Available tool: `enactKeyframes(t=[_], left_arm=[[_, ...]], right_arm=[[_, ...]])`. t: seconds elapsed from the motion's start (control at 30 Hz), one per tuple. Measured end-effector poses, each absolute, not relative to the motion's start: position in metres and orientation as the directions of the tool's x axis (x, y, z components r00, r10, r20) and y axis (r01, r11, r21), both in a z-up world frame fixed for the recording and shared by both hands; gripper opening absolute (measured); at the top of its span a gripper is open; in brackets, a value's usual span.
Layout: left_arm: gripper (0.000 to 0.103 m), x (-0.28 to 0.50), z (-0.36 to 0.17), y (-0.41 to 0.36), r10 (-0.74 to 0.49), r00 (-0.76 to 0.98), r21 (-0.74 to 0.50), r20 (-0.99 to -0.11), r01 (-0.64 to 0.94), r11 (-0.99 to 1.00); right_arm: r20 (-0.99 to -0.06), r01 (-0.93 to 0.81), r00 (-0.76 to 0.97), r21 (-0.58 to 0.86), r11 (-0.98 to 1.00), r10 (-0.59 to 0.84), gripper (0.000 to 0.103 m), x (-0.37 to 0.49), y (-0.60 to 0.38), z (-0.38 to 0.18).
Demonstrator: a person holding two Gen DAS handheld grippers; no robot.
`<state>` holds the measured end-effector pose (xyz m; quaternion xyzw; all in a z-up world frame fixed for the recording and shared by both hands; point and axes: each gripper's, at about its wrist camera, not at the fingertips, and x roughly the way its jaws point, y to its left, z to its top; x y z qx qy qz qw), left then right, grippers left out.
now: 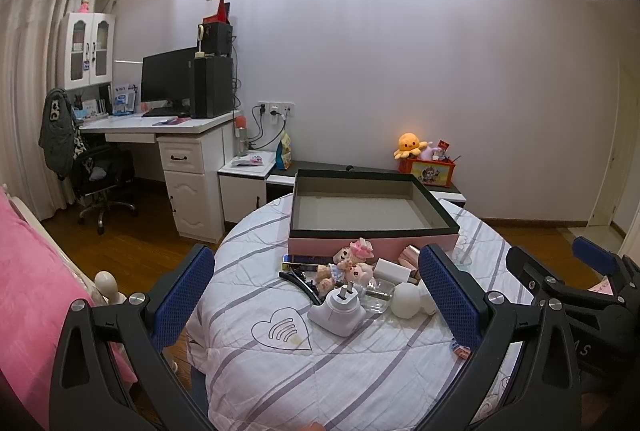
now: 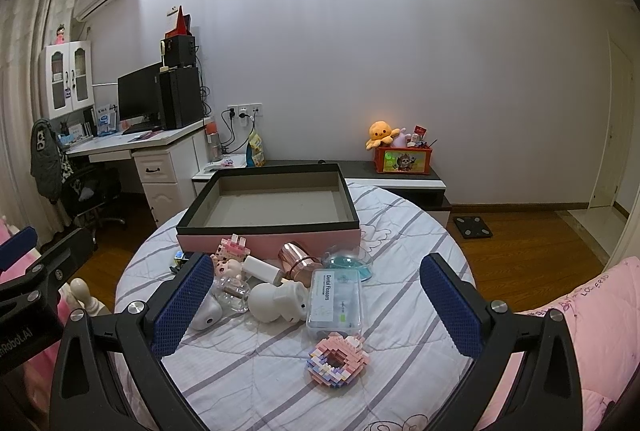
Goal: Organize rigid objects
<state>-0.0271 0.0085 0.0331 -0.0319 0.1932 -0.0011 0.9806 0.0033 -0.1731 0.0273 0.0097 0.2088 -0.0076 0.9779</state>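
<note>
A shallow, empty pink box (image 1: 372,231) (image 2: 268,228) with a black rim stands at the far side of the round striped table (image 1: 280,371). In front of it lie a white plug charger (image 1: 338,311), a brick doll (image 1: 352,263), a glass bottle (image 1: 378,293), a rose-gold cylinder (image 2: 298,259), a clear flosser box (image 2: 335,297) and a pink brick doughnut (image 2: 338,361). My left gripper (image 1: 316,251) hovers open above the charger, holding nothing. Also open and holding nothing, my right gripper (image 2: 317,259) hangs above the flosser box.
A bed with a pink blanket (image 1: 28,291) lies at the left, and a pink quilt (image 2: 592,331) at the right. Behind the table stand a low cabinet (image 2: 400,183) and a white desk (image 1: 188,151). A black scale (image 2: 472,227) lies on the wooden floor.
</note>
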Motion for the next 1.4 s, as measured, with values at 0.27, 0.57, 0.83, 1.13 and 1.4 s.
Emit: enactKeyframes(t=[0.27, 0.57, 0.83, 1.13, 1.4], left_arm=[[0.103, -0.027, 0.032, 0.008, -0.014, 0.925, -0.063, -0.379, -0.010, 0.998], [0.103, -0.027, 0.032, 0.008, -0.014, 0.925, -0.060, -0.379, -0.009, 0.998], [0.103, -0.028, 0.031, 0.006, -0.014, 0.925, -0.060, -0.380, -0.010, 0.998], [0.103, -0.027, 0.030, 0.006, -0.014, 0.924, -0.060, -0.382, -0.010, 0.998], [0.103, -0.025, 0.020, 0.000, -0.021, 0.922, -0.059, -0.388, -0.002, 0.998]], right_arm=[[-0.410, 0.021, 0.912, 0.016, 1.000, -0.012, 0.103, 0.002, -0.173, 0.027], [-0.411, 0.019, 0.912, 0.018, 1.000, -0.010, 0.103, 0.002, -0.173, 0.027], [-0.410, 0.018, 0.912, 0.018, 1.000, -0.009, 0.103, 0.002, -0.174, 0.028], [-0.411, 0.022, 0.912, 0.022, 0.999, -0.011, 0.103, 0.002, -0.175, 0.027], [-0.415, 0.022, 0.910, 0.026, 0.999, -0.009, 0.103, 0.003, -0.177, 0.027]])
